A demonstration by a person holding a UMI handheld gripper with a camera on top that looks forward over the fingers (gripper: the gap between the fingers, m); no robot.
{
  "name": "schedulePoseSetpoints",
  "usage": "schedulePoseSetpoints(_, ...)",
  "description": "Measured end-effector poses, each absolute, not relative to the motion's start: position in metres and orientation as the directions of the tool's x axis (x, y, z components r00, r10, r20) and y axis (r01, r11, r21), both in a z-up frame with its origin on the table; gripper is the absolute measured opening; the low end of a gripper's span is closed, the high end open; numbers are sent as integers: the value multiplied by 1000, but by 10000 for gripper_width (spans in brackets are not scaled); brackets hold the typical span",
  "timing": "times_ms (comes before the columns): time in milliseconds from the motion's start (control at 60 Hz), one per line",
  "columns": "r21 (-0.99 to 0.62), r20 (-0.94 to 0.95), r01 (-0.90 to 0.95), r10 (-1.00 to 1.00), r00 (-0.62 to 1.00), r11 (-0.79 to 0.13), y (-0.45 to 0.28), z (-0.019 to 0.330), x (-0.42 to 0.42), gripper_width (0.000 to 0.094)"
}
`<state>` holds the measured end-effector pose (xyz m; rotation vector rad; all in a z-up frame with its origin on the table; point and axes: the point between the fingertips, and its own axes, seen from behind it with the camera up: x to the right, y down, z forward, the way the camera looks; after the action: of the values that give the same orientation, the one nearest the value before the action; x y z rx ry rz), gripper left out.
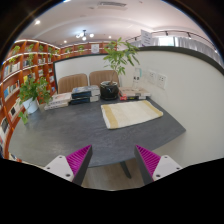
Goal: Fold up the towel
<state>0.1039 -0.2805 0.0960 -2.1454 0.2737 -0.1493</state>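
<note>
A: Where does the gripper [113, 160] sit, and what are its fingers doing?

B: It hangs at the near edge of a grey table [70, 130], raised above it. The two fingers stand wide apart, their magenta pads [78, 160] facing each other across an empty gap. They hold nothing and touch nothing.

A: And the towel?

B: The towel [131, 114] is a pale cream cloth lying flat on the table, well beyond the fingers and a little to the right of the gap between them. It looks roughly rectangular, set at a slant, with its right end near the table's rounded right edge. I cannot tell whether it is already folded over once.

A: What else is on or around the table?

B: At the far side sits a dark bag [109, 91], with what seem to be stacked papers or books [62, 99] to its left; they are too small to make out. Behind them stand two tan chairs [72, 81]. A leafy plant [120, 57] rises beyond the bag, and another plant [33, 92] stands at the far left. A bookshelf [25, 65] runs along the left wall, and a white counter [178, 43] lies at the far right.
</note>
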Motion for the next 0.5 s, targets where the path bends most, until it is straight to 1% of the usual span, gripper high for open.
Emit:
schedulePoseSetpoints(383,-810,-2,-34,-56,998,-586,-68,41,148,852)
schedulePoseSetpoints(450,-811,5,-13,-28,1000,-585,-38,32,152,813)
schedulePoseSetpoints(500,-805,3,-1,-5,1000,-593,-20,22,151,752)
